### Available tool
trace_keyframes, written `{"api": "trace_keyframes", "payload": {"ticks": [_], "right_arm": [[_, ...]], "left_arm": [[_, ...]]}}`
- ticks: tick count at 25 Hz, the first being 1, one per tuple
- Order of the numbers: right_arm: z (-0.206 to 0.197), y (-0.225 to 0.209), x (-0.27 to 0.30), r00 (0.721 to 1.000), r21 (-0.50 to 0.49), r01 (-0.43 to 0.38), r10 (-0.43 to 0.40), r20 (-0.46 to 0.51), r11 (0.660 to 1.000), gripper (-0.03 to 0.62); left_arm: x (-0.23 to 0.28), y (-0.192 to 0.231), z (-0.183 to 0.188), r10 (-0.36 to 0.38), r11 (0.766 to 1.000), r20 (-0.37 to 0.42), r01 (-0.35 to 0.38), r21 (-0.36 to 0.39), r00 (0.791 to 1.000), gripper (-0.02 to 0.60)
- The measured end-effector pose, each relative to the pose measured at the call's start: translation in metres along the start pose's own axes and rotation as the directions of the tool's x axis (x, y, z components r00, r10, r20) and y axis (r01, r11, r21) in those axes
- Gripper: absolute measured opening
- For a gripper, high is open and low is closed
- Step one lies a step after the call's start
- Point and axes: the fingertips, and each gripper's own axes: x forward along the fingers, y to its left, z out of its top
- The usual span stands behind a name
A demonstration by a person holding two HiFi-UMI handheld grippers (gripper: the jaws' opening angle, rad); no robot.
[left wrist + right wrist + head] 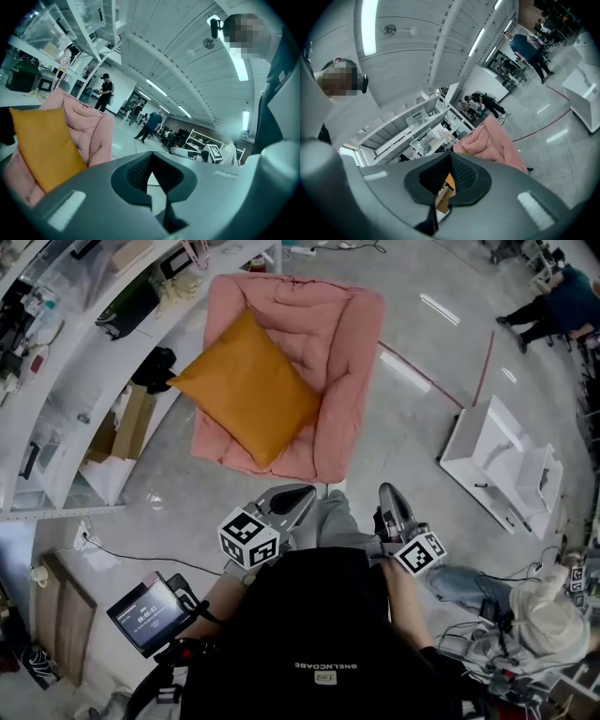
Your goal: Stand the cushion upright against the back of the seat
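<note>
An orange cushion [248, 385] lies tilted across a pink padded seat [347, 352] on the floor, one corner poking over the seat's left arm. In the left gripper view the cushion [44, 145] rests against the pink seat [91, 129] at the far left. Both grippers are held close to my body, short of the seat's front edge. My left gripper [302, 493] is shut and empty, its jaws [151, 159] meeting at the tip. My right gripper [389, 493] is also shut with nothing in it; beyond its tip [451, 157] the pink seat [499, 143] shows.
White shelving [75, 381] with bins runs along the left, a cardboard box [131, 423] at its foot beside the seat. A white cabinet part [502, 465] lies on the floor at right. A small screen [145, 615] and cables sit lower left. People [553, 306] stand far right.
</note>
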Motion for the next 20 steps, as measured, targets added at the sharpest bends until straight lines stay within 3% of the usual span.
{"api": "trace_keyframes", "payload": {"ticks": [13,20], "right_arm": [[0.054,-0.050,0.092,0.987,0.026,-0.107,0.110,-0.119,0.994,0.000],[0.083,-0.071,0.131,0.955,0.042,-0.205,0.209,-0.210,0.978,0.000]], "left_arm": [[0.074,0.055,0.042,0.133,0.991,0.019,-0.133,-0.027,0.991,0.018],[0.116,0.072,0.064,0.234,0.972,0.054,-0.231,-0.044,0.971,0.017]]}}
